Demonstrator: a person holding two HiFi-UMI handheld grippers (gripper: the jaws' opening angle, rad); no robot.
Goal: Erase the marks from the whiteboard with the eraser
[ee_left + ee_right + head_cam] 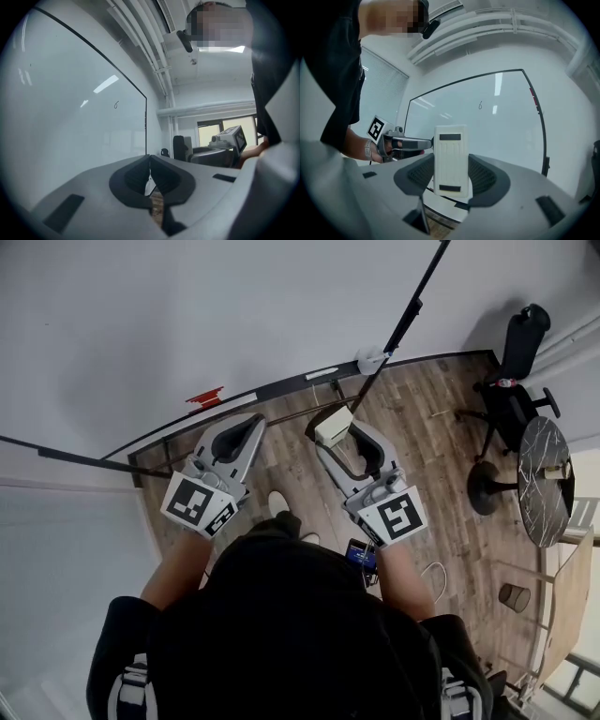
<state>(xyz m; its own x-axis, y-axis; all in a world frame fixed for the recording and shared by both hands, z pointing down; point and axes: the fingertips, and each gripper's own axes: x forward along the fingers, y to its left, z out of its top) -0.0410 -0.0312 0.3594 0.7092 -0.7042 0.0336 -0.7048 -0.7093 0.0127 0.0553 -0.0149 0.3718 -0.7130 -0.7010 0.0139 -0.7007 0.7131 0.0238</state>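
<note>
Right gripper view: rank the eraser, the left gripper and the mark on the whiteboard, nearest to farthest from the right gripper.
1. eraser: centre, clamped between the jaws.
2. left gripper: at the view's left, in front of the whiteboard.
3. mark: small, above centre, higher up on the board.

A black office chair (pixel 521 338) stands beside a round dark table (pixel 544 479) on wood floor (pixel 441 465).

Clear gap from eraser (pixel 333 426) to whiteboard (pixel 187 315); left gripper (pixel 251 421) alongside
</note>
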